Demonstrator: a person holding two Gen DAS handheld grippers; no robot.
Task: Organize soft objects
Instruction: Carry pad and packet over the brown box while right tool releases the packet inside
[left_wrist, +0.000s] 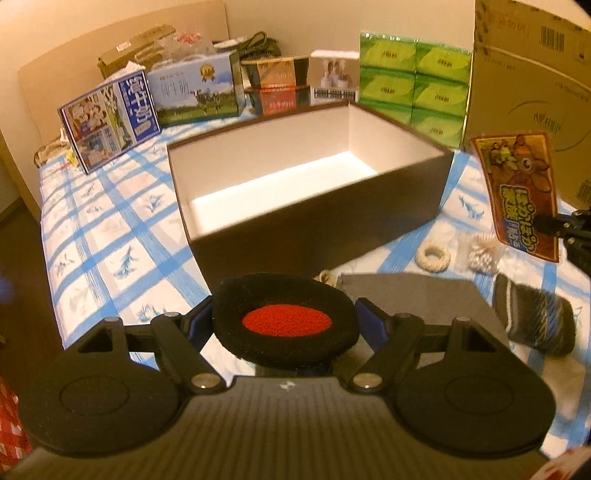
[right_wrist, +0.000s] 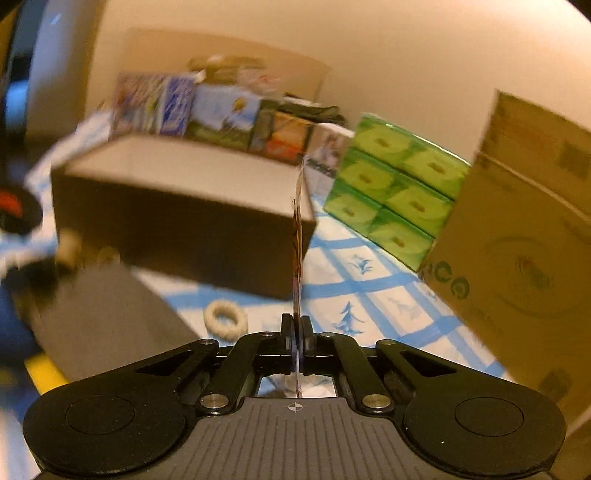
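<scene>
Blue and white checked cloth (left_wrist: 110, 221) covers the counter, and on it sits a big dark box (left_wrist: 317, 218) with a white inside. The box is open on top and nothing lies in it that I can see. Behind it stand milk cartons (left_wrist: 110, 118) and a stack of green tissue packs (left_wrist: 413, 77), with a tall cardboard box (left_wrist: 528, 92) to the right.

In front of the dark box lies a flat grey cloth (left_wrist: 410, 299). Just to its right lies a rolled striped sock (left_wrist: 535, 317). Near the box's front corner are a small white ring (left_wrist: 433, 255) and a white fluffy bit (left_wrist: 480, 254).

The left gripper (left_wrist: 284, 325) has its jaws wide, one on each side of a round black pad with a red middle (left_wrist: 286, 321). The blue pads look as if they touch its edges, so I think it is held, lifted just before the box.

The right gripper (right_wrist: 296, 332) has its jaws squeezed tight on a thin, flat picture packet (left_wrist: 521, 192). From the right wrist view the packet shows only its edge (right_wrist: 297, 236). It hangs in the air by the box's right end.

I think both hands are carrying things to the box. Next, each one needs to go over the rim and let go so the things drop inside.
</scene>
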